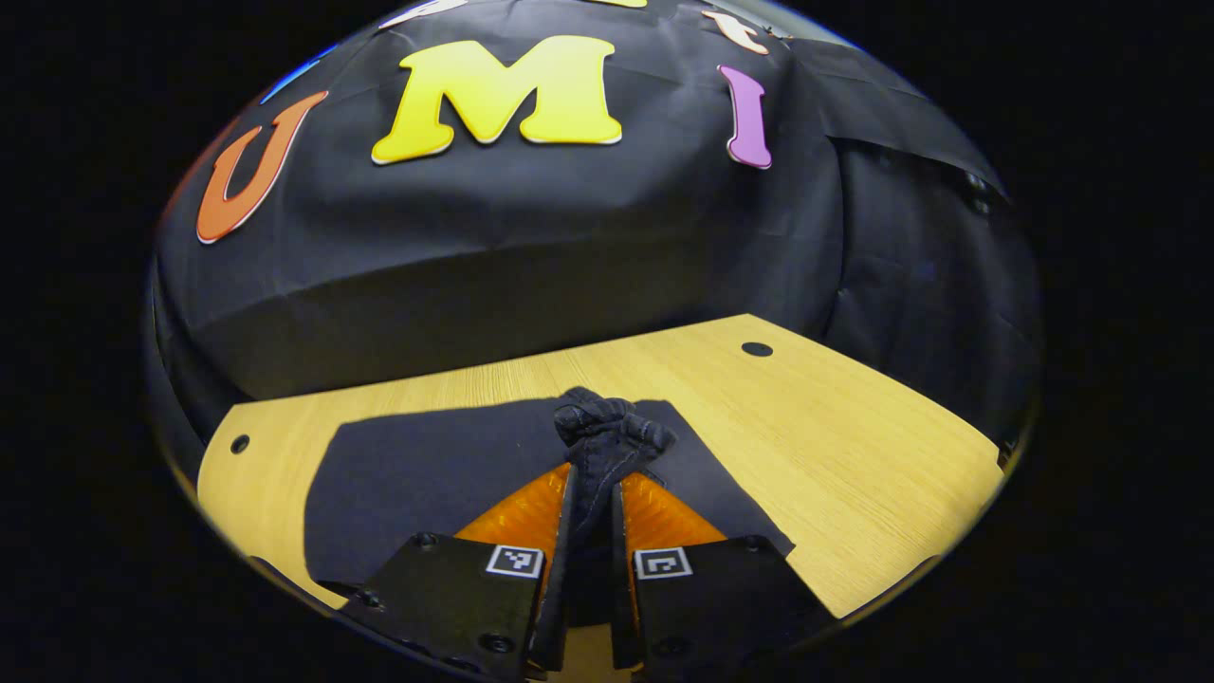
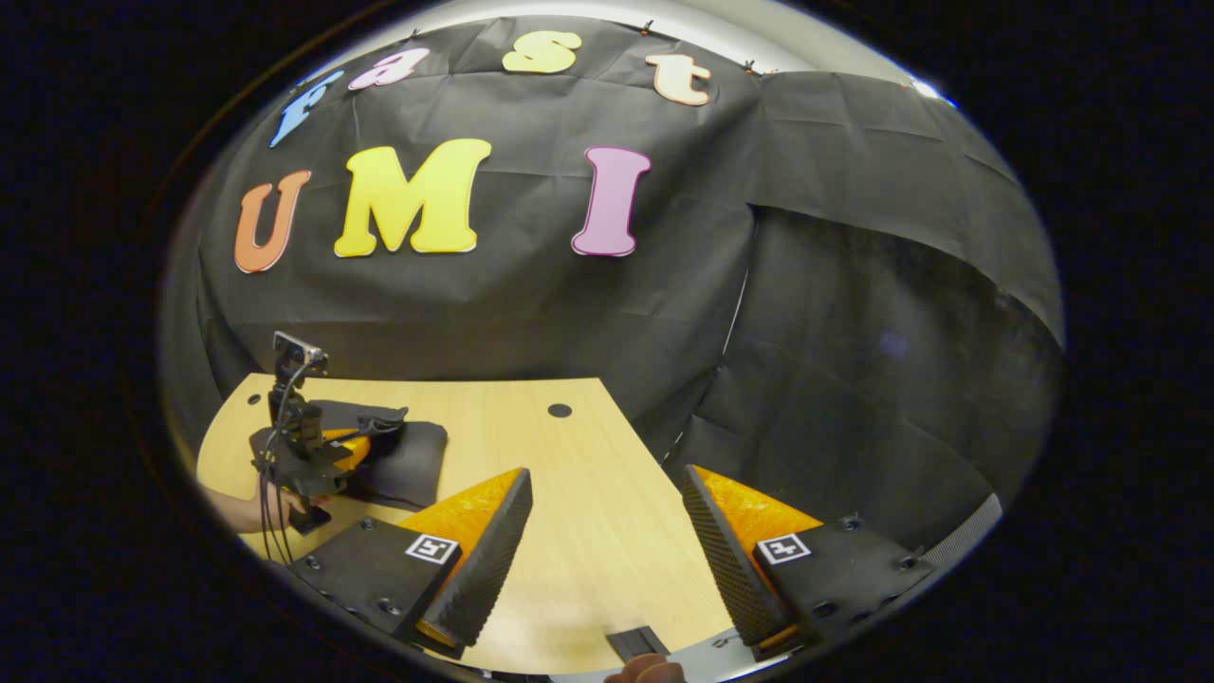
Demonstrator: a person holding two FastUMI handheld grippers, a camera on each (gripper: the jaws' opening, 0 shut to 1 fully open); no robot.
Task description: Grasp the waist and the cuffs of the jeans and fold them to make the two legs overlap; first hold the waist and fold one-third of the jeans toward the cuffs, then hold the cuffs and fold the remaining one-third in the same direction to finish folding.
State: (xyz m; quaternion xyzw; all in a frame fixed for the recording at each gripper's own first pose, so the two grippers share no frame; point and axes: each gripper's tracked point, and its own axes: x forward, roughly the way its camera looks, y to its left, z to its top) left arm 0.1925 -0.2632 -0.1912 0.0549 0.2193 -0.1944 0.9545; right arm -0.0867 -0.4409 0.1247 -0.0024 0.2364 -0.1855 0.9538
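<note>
The left gripper (image 1: 596, 489) has its fingers pinched on a bunched fold of the dark jeans (image 1: 427, 474), which lie flat on the wooden bench (image 1: 854, 446). The right gripper (image 2: 607, 531) hangs over bare bench, fingers spread wide, well apart from the jeans.

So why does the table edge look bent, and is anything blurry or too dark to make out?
Left gripper view: fisheye lens bows the table; the jeans are dark, detail lost, though in focus. Right gripper view: same curving; the right gripper is sharp, the left gripper small.
</note>
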